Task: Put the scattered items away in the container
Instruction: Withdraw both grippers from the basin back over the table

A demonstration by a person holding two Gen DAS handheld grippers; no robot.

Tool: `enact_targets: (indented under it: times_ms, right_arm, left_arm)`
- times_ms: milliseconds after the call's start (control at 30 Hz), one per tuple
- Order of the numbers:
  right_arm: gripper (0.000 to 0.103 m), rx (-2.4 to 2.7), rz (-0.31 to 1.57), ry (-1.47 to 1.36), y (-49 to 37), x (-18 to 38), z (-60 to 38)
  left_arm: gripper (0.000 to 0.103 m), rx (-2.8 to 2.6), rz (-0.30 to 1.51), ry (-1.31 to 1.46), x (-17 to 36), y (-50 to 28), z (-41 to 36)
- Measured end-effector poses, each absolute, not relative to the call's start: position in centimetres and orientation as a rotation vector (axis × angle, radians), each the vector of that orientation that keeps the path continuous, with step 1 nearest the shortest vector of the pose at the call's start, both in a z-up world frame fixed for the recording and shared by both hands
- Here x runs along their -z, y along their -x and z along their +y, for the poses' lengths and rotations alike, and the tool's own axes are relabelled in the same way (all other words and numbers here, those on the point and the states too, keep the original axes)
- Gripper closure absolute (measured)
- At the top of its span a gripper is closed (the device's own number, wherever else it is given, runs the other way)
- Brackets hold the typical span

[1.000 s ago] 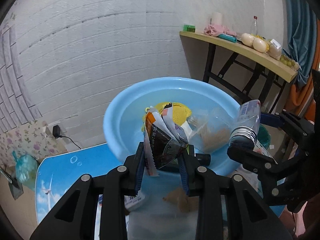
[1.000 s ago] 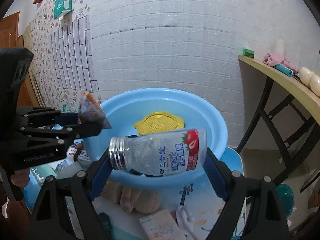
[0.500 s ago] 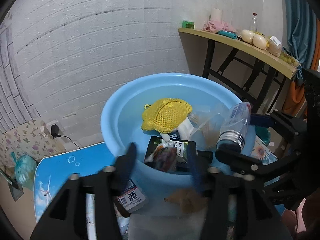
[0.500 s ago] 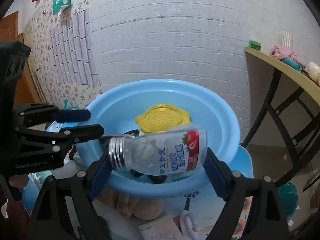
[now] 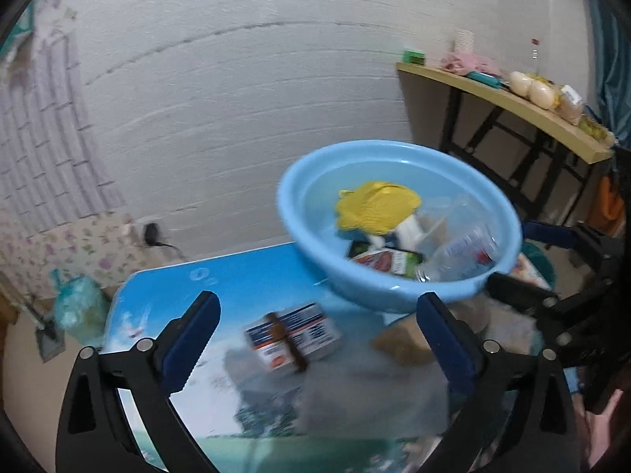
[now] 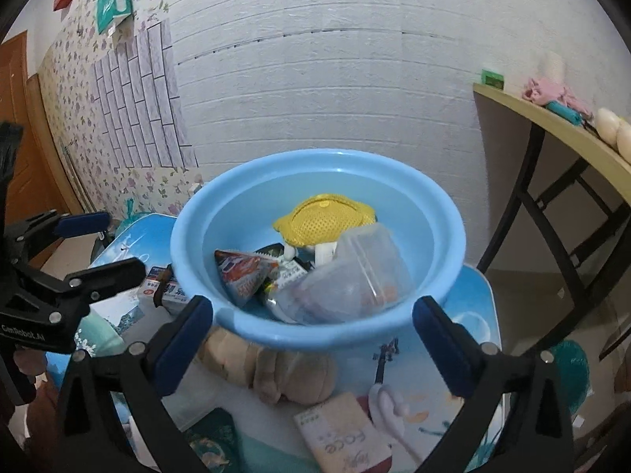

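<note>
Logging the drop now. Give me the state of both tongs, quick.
Left tongs: jaws opening, nothing held; a small box lies on the table below them.
Right tongs: jaws opening, empty, before the blue basin.

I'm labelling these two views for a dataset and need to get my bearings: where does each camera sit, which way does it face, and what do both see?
Left wrist: on the left gripper, facing forward and down at a small box on the table; its jaws are opening, gripping nothing; the right gripper and a hand show.
Right wrist: on the right gripper, facing the blue basin; jaws opening, empty; the left gripper shows.
Shared: basin, yellow mesh item, box, shelf.
</note>
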State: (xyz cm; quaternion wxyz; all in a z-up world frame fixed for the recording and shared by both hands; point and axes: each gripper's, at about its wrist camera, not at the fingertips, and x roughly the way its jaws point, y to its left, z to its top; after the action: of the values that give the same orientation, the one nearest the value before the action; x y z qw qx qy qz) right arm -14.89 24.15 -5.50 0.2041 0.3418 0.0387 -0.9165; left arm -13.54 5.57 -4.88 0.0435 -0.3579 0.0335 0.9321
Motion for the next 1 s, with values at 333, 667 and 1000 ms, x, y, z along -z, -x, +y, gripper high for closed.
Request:
enact_targets:
  times_ms: [333, 667, 1000]
  right_arm:
    - [0.0, 2.593, 0.094, -0.998, 10.9, 5.9, 25.7]
    - [0.0, 2.592, 0.068, -1.077, 7.4, 7.7, 26.8]
    - [0.0, 2.587, 0.065, -1.112, 5.6, 8.8, 27.1]
  left_arm:
    - [0.0, -2.894, -0.03, 1.124, 6.3, 9.2, 2.3]
    - [0.0, -2.911, -0.055, 1.168, 8.4, 5.3, 1.3]
    - [0.0, -2.782, -0.111, 1.188, 9.5, 3.1, 3.4]
